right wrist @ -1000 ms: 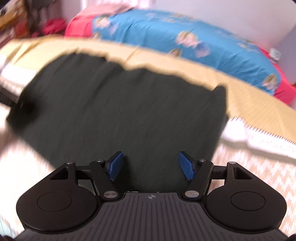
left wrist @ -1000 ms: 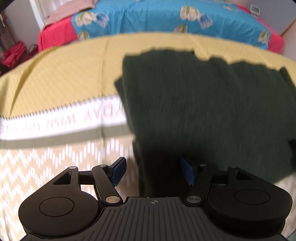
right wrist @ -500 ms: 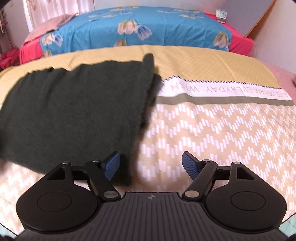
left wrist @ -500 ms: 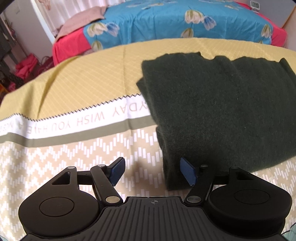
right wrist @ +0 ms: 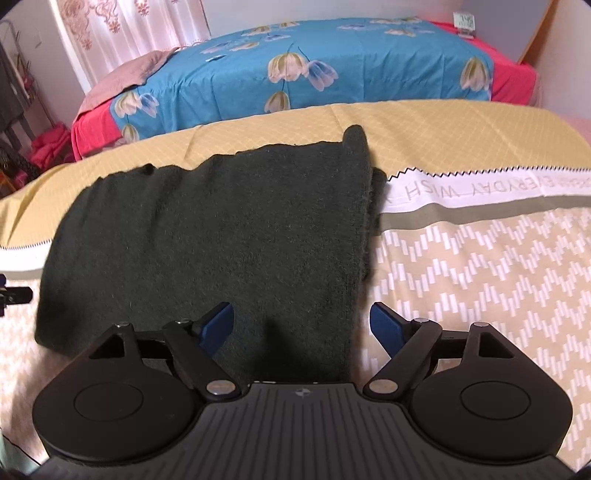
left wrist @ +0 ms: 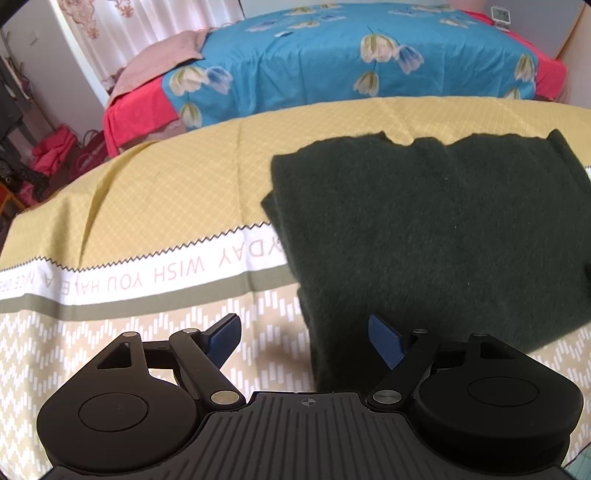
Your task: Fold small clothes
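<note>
Item one, the dark green sweater (left wrist: pixel 436 236): it lay folded flat on the patterned cloth (left wrist: pixel 155 206), and it serves as your landmark for everything else listed here. Its layers were stacked, with a lower layer peeking out along the side edge in both views. The far edge was uneven and lay on the yellow part of the cloth.

Item two, the patterned cloth: it spread under the sweater, with yellow diamond print on the far side, a white band of lettering (left wrist: pixel 173 277) running out from beneath the sweater, and beige zigzag print on the near side.

Item three, your left gripper (left wrist: pixel 304 341): you held it above the sweater's near left corner. Its jaws stood wide apart, with nothing between the blue pads (left wrist: pixel 384 341); one pad hung over the sweater's edge, the other over bare cloth beside it. Neither touched the fabric.

Item four, your right gripper (right wrist: pixel 303 326): you held it above the sweater's near right corner. Its jaws had just been opening and stood wide, pressing on nothing. The left pad hung over the sweater, the right pad (right wrist: pixel 386 326) over bare cloth just beside its edge.

Item five, the bed (right wrist: pixel 303 74): it stood beyond the sweater, past the far edge of the cloth, covered in blue flowered fabric with red at the sides. A pink cloth (left wrist: pixel 159 66) lay on its left end.

Item six, the curtain (right wrist: pixel 129 33): it hung behind the bed, well beyond the sweater, on the left.
</note>
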The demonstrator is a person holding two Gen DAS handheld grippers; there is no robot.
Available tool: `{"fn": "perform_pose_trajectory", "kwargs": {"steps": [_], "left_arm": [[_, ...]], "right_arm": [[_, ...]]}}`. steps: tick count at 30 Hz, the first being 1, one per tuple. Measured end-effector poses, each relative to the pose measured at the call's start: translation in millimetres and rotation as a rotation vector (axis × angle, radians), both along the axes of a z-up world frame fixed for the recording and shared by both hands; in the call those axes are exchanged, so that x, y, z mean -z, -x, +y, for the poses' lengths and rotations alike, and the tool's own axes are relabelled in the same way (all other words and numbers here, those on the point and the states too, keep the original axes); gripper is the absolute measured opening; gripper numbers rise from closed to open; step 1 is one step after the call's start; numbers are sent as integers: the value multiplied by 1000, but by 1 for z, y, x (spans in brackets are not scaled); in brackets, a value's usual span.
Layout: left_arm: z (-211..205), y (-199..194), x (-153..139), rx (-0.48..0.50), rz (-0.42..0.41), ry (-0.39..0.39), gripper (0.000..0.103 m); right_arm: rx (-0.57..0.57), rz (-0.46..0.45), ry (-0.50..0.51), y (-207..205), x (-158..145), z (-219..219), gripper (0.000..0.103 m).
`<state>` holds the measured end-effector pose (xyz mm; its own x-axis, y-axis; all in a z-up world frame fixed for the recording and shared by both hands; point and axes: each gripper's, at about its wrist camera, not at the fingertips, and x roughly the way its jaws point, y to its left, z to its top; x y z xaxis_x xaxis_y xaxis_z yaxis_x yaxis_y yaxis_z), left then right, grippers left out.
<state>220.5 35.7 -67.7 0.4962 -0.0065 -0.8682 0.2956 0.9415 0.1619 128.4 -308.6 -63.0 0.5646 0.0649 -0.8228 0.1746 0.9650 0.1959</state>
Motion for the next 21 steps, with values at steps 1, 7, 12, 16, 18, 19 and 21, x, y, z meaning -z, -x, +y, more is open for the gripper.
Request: {"fn": "perform_pose_trajectory", "kwargs": {"steps": [1, 7, 12, 16, 18, 19, 21], "left_arm": [[-2, -2, 0, 0, 3, 2, 103], [-17, -13, 1, 7, 19, 32, 103], [-35, -21, 2, 25, 23, 38, 103], [-51, -29, 2, 35, 30, 50, 103], [-59, -32, 4, 40, 29, 45, 103], [-64, -34, 5, 46, 32, 44, 103], [-71, -37, 7, 51, 32, 36, 103]], "right_arm": [[8, 0, -13, -1, 1, -3, 85], [105, -7, -130, -7, 6, -29, 85], [172, -17, -265, -12, 16, -55, 82], [182, -22, -338, -22, 23, -65, 78], [190, -22, -355, -28, 28, -68, 78], [197, -22, -364, -30, 30, -69, 78], [214, -16, -398, -35, 37, -73, 78]]}}
